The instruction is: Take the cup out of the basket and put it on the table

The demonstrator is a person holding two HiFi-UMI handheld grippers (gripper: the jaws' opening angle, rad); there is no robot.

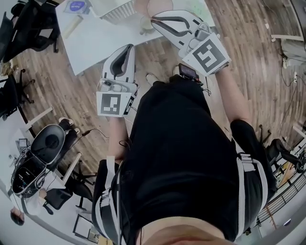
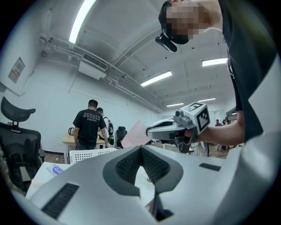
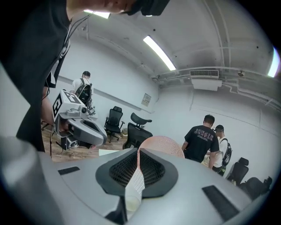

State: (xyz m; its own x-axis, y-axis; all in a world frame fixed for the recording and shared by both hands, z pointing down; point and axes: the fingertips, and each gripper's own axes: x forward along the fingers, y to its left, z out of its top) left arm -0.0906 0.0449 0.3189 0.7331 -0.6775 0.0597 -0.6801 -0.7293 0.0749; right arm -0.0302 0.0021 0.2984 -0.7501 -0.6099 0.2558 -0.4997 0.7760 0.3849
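In the head view my right gripper (image 1: 155, 20) reaches out over the white table (image 1: 95, 45), and the pink cup (image 1: 160, 6) sits at its jaw tips, just right of the white basket (image 1: 117, 10). My left gripper (image 1: 128, 49) hangs back nearer my body, short of the table's edge. In the left gripper view that gripper's jaws meet at their tips with nothing between them, so it is clenched and idle. Beyond them I see the right gripper carrying the cup in the air, higher than the basket's perforated wall and off to its right, clear of it. In the right gripper view the jaws are clamped on the cup's dimpled wall: a pale strip of it runs down between the pads and the pink body rises above them. I judge the lift out of the basket as done and the carry to the table as the step in hand. Next I need to bring the cup down over a bare patch of table beside the basket, turn it upright so its base lands flat, and only then let the jaws go. Held by one thin wall, it could swing or tip as it touches down.
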